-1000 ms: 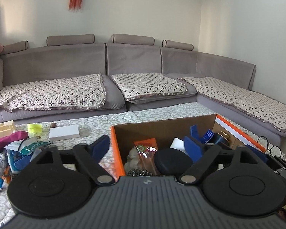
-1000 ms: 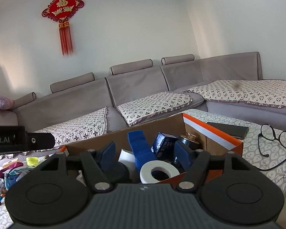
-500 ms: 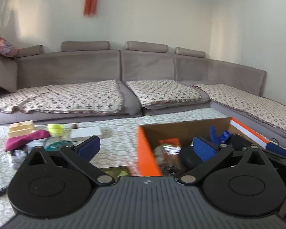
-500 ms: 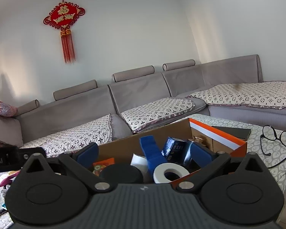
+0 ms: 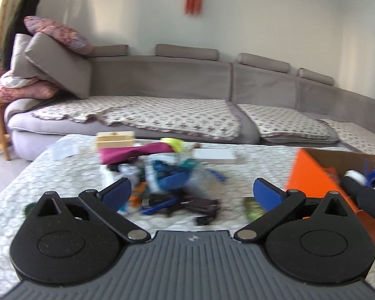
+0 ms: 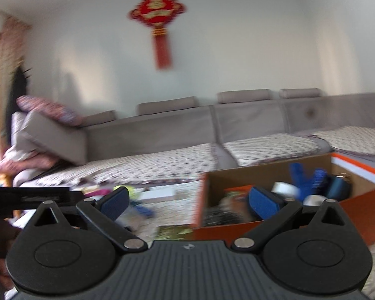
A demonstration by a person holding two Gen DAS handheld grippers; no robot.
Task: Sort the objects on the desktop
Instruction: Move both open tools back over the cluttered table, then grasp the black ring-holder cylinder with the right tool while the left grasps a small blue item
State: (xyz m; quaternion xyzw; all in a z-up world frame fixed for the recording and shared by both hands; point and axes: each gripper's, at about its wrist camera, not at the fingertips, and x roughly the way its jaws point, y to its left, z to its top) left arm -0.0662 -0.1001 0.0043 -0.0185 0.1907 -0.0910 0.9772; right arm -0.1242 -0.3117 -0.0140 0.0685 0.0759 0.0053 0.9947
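- The left claw [image 5: 192, 192] is held level above the tabletop [image 5: 62, 175], its blue pads [image 5: 118, 193] spread wide with nothing between them, facing the sofa [image 5: 162, 85].
- Straight ahead of it lies a blurred pile of small objects [image 5: 167, 187]: a magenta pouch [image 5: 135, 151], a yellow-green item [image 5: 173, 143], a wooden block [image 5: 115, 138] and a white flat box [image 5: 216, 156] at the far side.
- The orange cardboard box [image 5: 312, 177] sits to its right, already holding several things.
- Bare patterned cloth lies open to the left of the pile, up to the tabletop's rounded near-left edge.
- The right claw [image 6: 188, 201] is also level and spread wide, holding nothing.
- In its view the box's orange corner [image 6: 201, 200] stands just ahead between the fingers, and a green packet [image 6: 173, 232] lies by the box's near wall.
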